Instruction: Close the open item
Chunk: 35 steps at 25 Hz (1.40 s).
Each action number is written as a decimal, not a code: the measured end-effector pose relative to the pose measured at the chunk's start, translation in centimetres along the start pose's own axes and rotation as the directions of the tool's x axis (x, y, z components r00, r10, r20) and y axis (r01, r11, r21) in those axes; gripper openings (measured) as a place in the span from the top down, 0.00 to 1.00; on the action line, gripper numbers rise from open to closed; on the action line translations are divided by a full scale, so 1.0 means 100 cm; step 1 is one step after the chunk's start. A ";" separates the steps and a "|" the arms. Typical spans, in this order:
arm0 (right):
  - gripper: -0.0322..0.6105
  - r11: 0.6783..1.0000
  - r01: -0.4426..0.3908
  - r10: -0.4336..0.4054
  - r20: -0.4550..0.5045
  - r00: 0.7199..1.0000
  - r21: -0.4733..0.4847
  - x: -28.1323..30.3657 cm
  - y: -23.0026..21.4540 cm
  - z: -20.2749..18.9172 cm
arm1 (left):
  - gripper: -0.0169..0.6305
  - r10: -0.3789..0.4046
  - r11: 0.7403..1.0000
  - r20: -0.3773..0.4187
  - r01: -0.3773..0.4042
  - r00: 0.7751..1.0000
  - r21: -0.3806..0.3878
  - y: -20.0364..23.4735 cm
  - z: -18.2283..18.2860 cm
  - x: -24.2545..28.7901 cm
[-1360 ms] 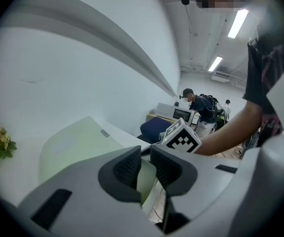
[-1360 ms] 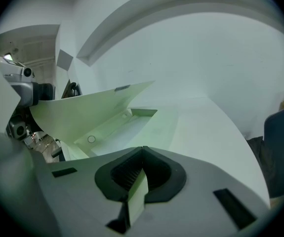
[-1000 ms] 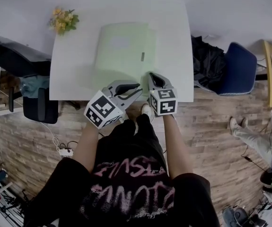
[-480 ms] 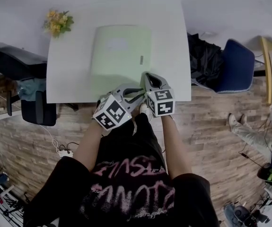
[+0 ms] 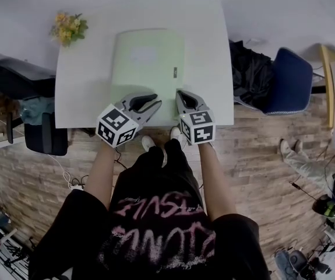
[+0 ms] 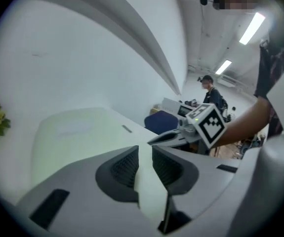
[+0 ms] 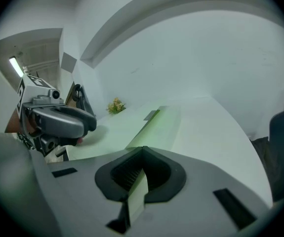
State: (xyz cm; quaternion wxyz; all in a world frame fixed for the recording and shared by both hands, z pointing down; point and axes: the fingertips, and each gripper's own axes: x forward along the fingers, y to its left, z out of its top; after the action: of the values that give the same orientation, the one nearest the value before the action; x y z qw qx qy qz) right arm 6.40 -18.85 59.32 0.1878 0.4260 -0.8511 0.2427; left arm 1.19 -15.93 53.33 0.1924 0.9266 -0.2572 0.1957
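Pale green folder (image 5: 147, 57) lies flat mid white counter (image 5: 208, 51). Right hand-held gripper (image 5: 182, 98) clamped on folder's near right edge. Left hand-held gripper (image 5: 151, 102) over near edge, jaws apart, just been opening; green shows in gap, pads not pressing. Flowers (image 5: 68, 27) at far left corner.

A white table (image 5: 208, 51) stood on a floor of wooden planks (image 5: 260, 156), with its far side toward a pale wall. A pale green folder (image 5: 147, 63) lay on the middle of the top. It ran from the far part to close by the near edge, with bare white surface to its left and right. A small grey tab (image 5: 175, 71) sat near the folder's right edge. A bunch of yellow flowers (image 5: 68, 28) with green leaves rested at the far left corner, well apart from the folder
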 end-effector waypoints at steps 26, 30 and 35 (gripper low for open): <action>0.94 0.999 0.027 -0.030 -0.062 0.998 -0.036 -0.011 -0.016 -0.008 | 0.70 0.142 0.949 -0.286 -0.049 0.948 0.311 0.059 -0.019 0.030; 0.94 0.999 0.031 -0.032 -0.062 0.998 -0.019 -0.012 -0.020 -0.010 | 0.70 0.141 0.953 -0.290 -0.050 0.947 0.300 0.059 -0.021 0.034; 0.94 1.000 0.029 -0.029 -0.057 0.998 -0.010 -0.010 -0.023 -0.008 | 0.69 0.133 0.957 -0.299 -0.044 0.945 0.287 0.059 -0.024 0.036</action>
State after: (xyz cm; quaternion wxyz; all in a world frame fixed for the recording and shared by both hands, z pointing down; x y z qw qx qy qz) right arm 8.89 -18.94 60.04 0.2175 0.4302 -0.8402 0.2483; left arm 0.16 -20.95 58.53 0.0906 0.8885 -0.2352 0.3835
